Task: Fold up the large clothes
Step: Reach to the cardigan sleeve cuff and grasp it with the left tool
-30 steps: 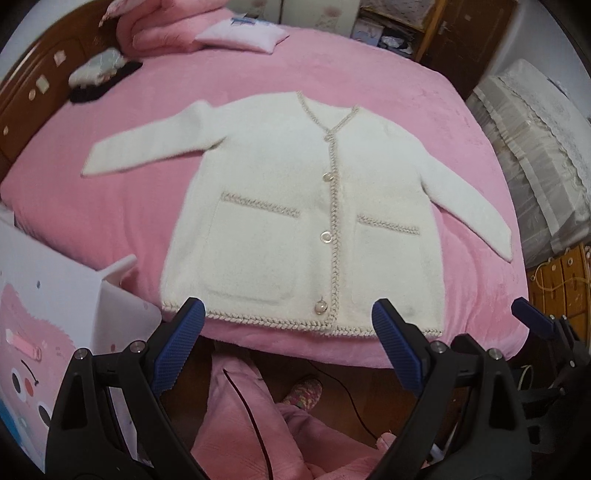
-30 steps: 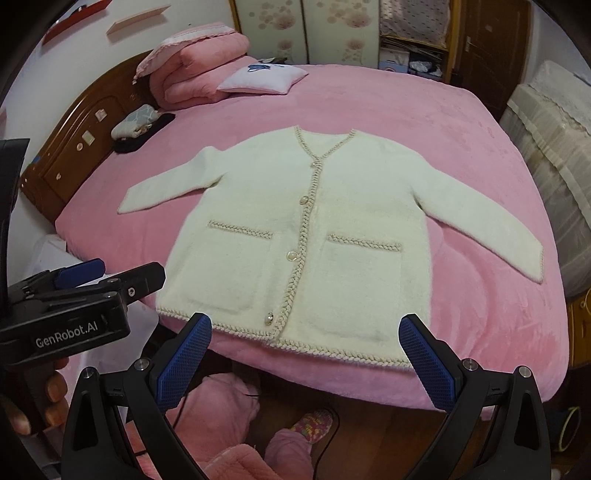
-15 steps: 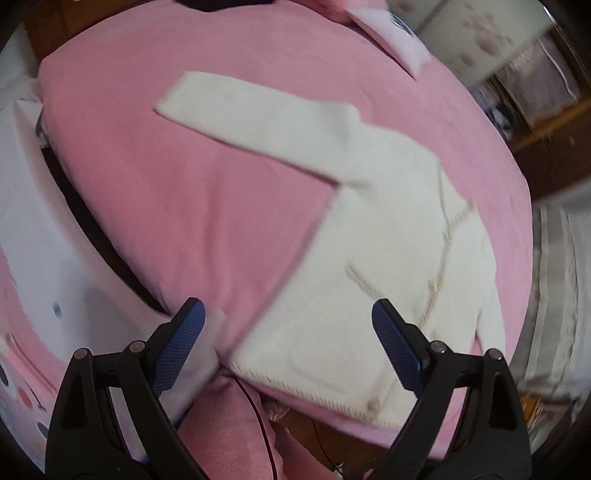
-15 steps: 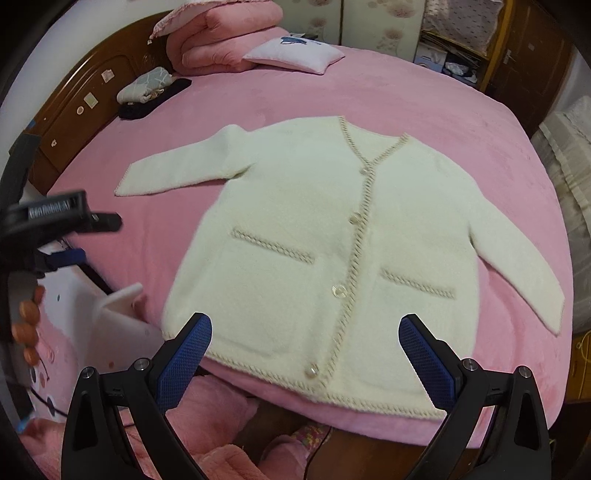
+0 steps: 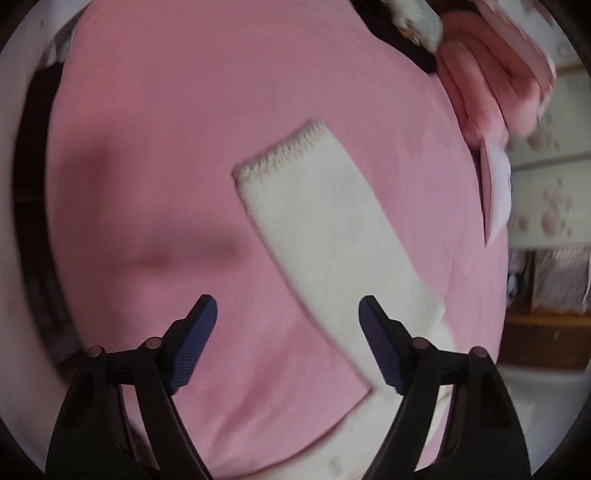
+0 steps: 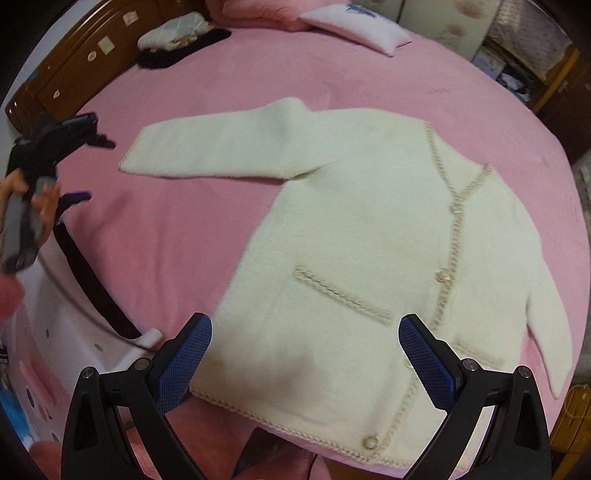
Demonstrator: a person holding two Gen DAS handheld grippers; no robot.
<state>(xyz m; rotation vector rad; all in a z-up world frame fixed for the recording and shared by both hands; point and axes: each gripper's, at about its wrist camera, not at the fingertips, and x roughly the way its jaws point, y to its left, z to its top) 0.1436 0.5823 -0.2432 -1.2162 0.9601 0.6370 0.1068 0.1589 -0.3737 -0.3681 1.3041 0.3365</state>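
Cream cardigan (image 6: pixel 369 236) flat (buttoned) on pink bed (image 6: pixel 184 240).

— What is the room like?
— A big bed (image 6: pixel 229 74) with a pink cover fills it. A brown wooden headboard (image 6: pixel 74 70) stands at its far left end.
— What else?
— A small white pillow (image 6: pixel 362 27) and folded pink blankets (image 5: pixel 491 74) lie on it. Brown wooden furniture (image 6: pixel 561 85) stands at the right.
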